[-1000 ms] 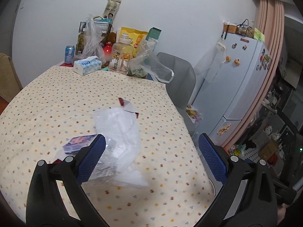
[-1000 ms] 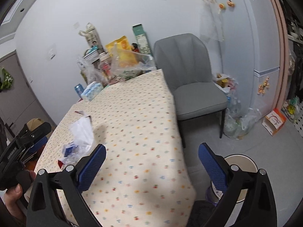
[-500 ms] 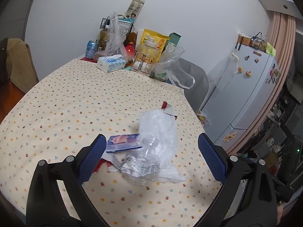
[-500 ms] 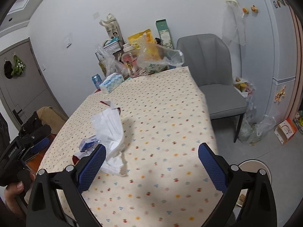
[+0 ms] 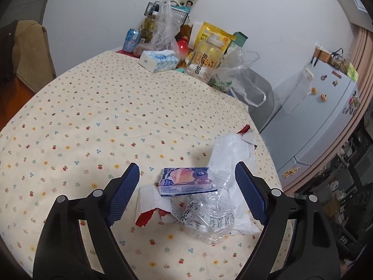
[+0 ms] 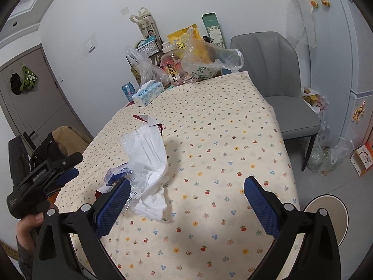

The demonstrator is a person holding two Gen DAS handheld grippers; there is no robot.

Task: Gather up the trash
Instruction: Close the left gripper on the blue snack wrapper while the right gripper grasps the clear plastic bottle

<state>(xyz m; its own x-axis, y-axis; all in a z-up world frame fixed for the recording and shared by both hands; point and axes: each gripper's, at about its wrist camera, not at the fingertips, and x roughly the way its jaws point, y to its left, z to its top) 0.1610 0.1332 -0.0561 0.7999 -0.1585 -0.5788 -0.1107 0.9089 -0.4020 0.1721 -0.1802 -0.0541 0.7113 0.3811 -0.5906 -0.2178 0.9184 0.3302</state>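
A heap of trash lies on the flowered tablecloth (image 5: 93, 121). It holds a blue and white carton (image 5: 186, 182), a crushed clear plastic bottle (image 5: 205, 217), a white plastic bag (image 5: 233, 156) and a torn red and white wrapper (image 5: 149, 207). My left gripper (image 5: 186, 193) is open, its jaws on either side of the carton, just above the heap. My right gripper (image 6: 184, 205) is open and empty over the table, with the white bag (image 6: 149, 158) and the crushed bottle (image 6: 136, 175) at its left finger. The left gripper also shows in the right wrist view (image 6: 58, 172).
Groceries crowd the table's far end: a tissue pack (image 5: 158, 60), a can (image 5: 131, 39), a big jar (image 5: 205, 58), plastic bags (image 6: 209, 63). A grey chair (image 6: 275, 81) and a fridge (image 5: 321, 116) stand to the right. A round bin (image 6: 326, 210) sits on the floor.
My left gripper has swung and moved in so the trash heap now lies between its jaws. My right gripper has moved left toward the heap.
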